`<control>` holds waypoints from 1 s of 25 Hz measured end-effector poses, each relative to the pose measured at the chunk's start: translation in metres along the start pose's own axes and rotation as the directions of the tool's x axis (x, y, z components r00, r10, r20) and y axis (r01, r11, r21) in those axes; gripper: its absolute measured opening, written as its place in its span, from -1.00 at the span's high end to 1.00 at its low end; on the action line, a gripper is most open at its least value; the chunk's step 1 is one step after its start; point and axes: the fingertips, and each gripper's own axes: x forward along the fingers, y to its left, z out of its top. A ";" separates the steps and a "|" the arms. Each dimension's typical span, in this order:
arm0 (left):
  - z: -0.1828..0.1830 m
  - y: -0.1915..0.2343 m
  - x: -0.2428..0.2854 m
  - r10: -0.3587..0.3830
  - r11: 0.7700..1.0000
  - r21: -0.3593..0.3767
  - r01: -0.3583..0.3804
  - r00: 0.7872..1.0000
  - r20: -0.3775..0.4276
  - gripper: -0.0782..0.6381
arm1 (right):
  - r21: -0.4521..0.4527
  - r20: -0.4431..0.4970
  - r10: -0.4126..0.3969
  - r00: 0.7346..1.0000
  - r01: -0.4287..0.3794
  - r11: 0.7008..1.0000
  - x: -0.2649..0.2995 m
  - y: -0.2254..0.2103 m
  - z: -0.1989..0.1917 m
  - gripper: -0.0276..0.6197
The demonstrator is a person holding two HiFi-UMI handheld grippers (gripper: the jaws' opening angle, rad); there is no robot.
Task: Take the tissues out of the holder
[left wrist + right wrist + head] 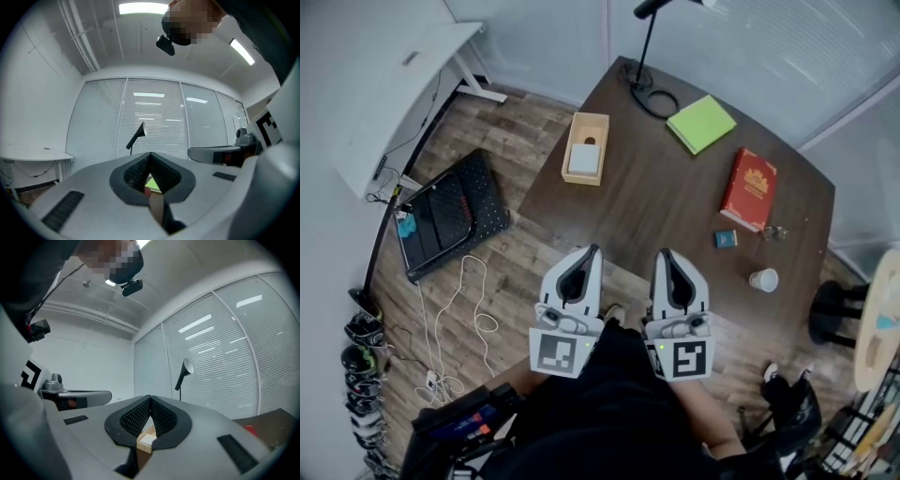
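Two grippers are held side by side over the near edge of the table. The left gripper (592,251) has its jaws pressed together at the tips with nothing between them, and the right gripper (664,253) is likewise closed and empty. Well beyond them, by the far left edge of the one dark table (675,220), stands the single wooden holder (586,148), open-topped, with white tissues (584,159) inside. Also on the table, each apart from the others, are one green pad (701,123), one red book (749,188), one small blue box (726,238), one white cup (763,279) and one black lamp (651,89).
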 end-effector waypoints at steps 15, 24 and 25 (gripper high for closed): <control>-0.003 0.141 0.099 -0.043 0.999 -0.011 0.043 0.999 -0.020 0.79 | 0.017 -0.044 -0.102 0.994 0.103 0.995 0.152 0.010 -0.017 0.89; 0.003 0.181 0.136 -0.147 0.985 0.097 0.146 0.989 0.010 0.79 | -0.014 -0.091 -0.149 0.985 0.149 0.989 0.216 0.023 -0.033 0.89; 0.001 0.186 0.140 -0.151 0.985 0.091 0.150 0.989 0.008 0.79 | -0.018 -0.097 -0.155 0.983 0.154 0.988 0.223 0.024 -0.035 0.89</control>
